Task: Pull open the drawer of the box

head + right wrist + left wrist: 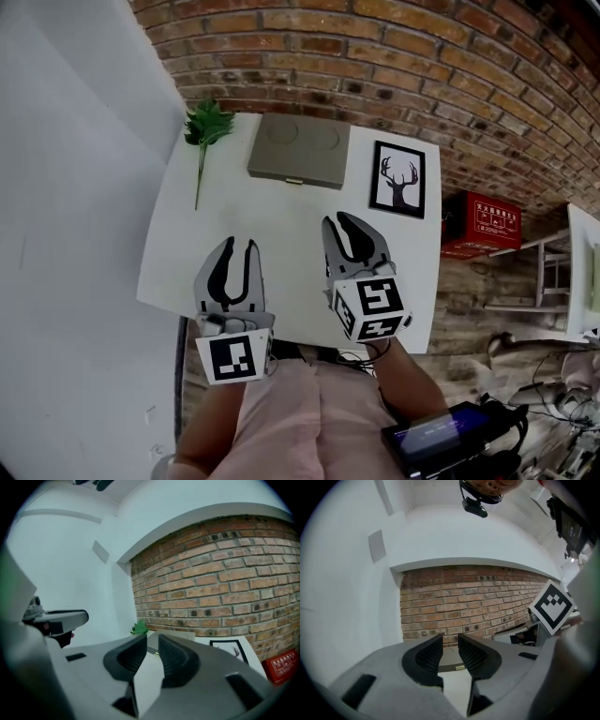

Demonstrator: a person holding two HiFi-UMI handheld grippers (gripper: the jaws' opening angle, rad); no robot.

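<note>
The left gripper (pixel 240 246) hovers low and left of centre in the head view, over the near part of the white table (pixel 281 234). In its own view (pixel 450 641) the jaws stand released, a narrow gap between the ribbed pads, with nothing in it. The right gripper (pixel 336 221) hangs just to its right and a little higher in the frame. Its jaws (pixel 152 641) are also parted and empty, touching nothing. Each carries a cube with black-and-white square markers.

Beyond both tips, at upper centre of the head view, the box (pixel 298 148) lies flat on the table, well apart from the grippers. Its long axis runs left to right across the frame, slightly tilted. A small brass pull (pixel 294 181) on its near edge faces the person, and the drawer looks shut. Two faint circles mark its top.

A green sprig (pixel 206 127) lies left of the box. A framed deer picture (pixel 397 178) sits to its right. Past the table's right edge stands a red crate (pixel 480 223), whose pale lettering is too small to read. A brick wall (pixel 422 66) fills the upper right.
</note>
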